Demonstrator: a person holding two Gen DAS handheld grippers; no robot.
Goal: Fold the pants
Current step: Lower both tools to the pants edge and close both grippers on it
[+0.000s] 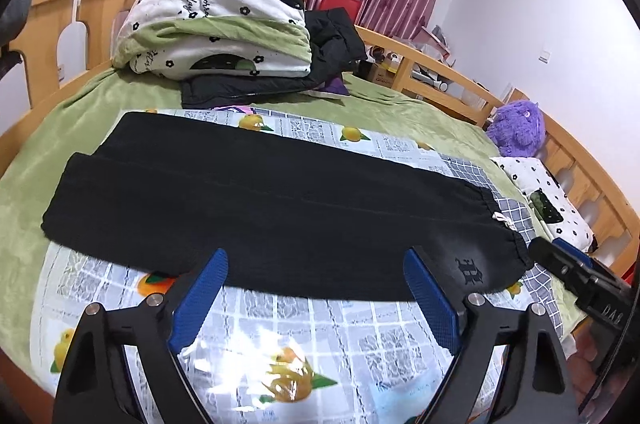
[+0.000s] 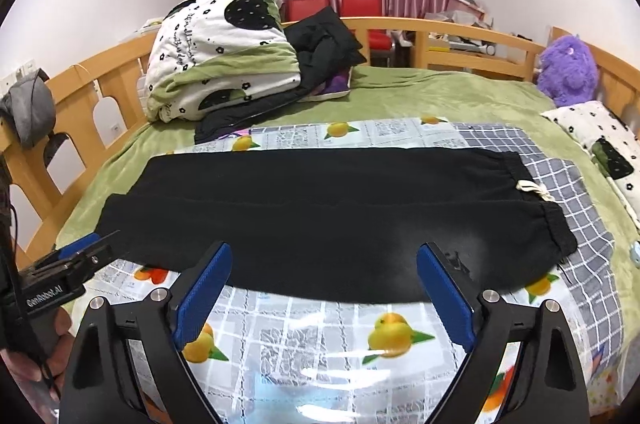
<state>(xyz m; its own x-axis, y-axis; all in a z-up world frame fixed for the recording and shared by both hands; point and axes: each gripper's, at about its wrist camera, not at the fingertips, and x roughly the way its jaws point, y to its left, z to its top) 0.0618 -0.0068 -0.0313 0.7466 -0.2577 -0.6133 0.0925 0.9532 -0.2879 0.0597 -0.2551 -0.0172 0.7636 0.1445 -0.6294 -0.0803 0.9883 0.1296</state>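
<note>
The long black fabric pants [image 1: 260, 208] (already halved lengthwise) are kept flat just ahead of both spread, empty grippers, left gripper [image 1: 316, 264] and right gripper [image 2: 324, 258], ready for folding.

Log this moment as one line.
task: fold pants | pants: halved lengthwise, flat on fruit-print sheet | left tongs: open, empty | right tongs: open, empty | waistband: right end

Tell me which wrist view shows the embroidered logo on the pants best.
The left wrist view: the logo lies unobstructed near the waistband of the pants. In the right wrist view it is mostly hidden behind the right claw, whose fingers stand apart.
</note>
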